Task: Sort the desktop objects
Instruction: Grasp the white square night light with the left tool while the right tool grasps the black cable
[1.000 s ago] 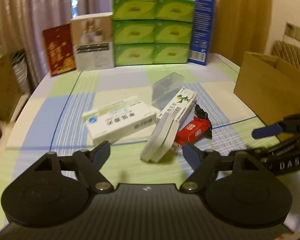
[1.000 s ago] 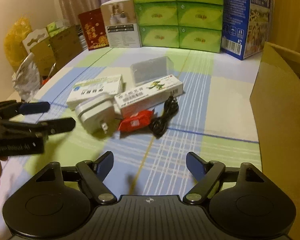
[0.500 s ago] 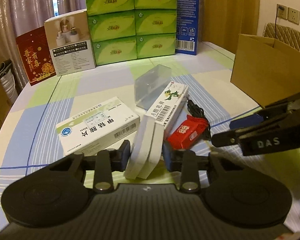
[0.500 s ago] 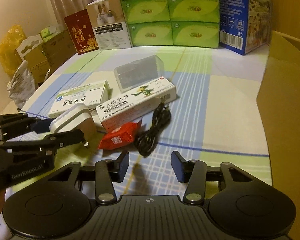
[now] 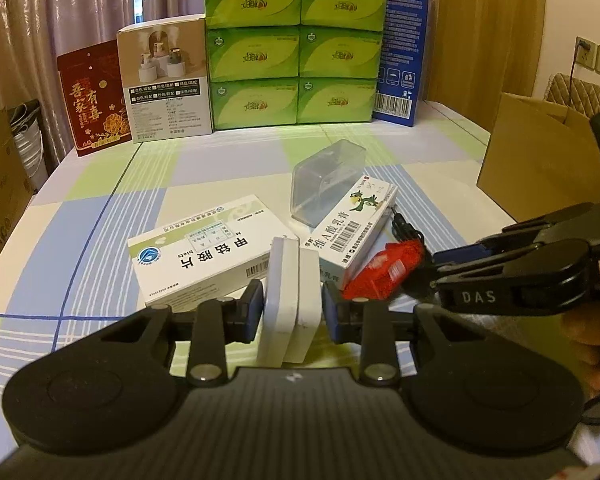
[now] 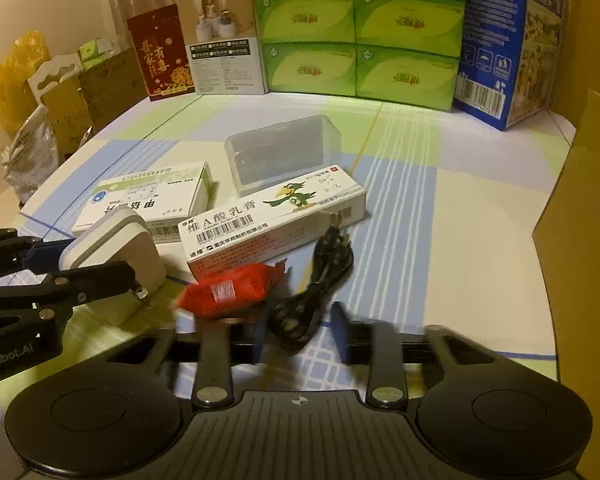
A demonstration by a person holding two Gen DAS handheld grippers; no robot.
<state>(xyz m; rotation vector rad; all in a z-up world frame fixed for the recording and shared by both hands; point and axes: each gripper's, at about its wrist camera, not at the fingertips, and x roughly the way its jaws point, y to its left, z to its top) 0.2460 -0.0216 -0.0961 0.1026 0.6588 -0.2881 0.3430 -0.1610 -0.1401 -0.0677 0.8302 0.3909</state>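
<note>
Left gripper (image 5: 293, 307) pinched the white charger (image 5: 290, 300); right gripper (image 6: 300, 332) straddled the black cable (image 6: 316, 280).

The charger stood just beside the ointment box (image 5: 350, 228), the red packet (image 6: 230, 288) touching that box; the right's fingers were blurred, somewhat apart.

Motion blur smears the right claw (image 6: 296, 338) fingers (image 6: 342, 318) beside the black cable (image 6: 316, 280) — whether they grip it cannot be told. The white charger (image 5: 290, 300) hides its lower end behind the left claw (image 5: 292, 306) body. To the right, the cardboard box (image 6: 584, 216) is cut off by the frame's edge — as is the blue carton (image 6: 504, 36) at the worktop's far end.
</note>
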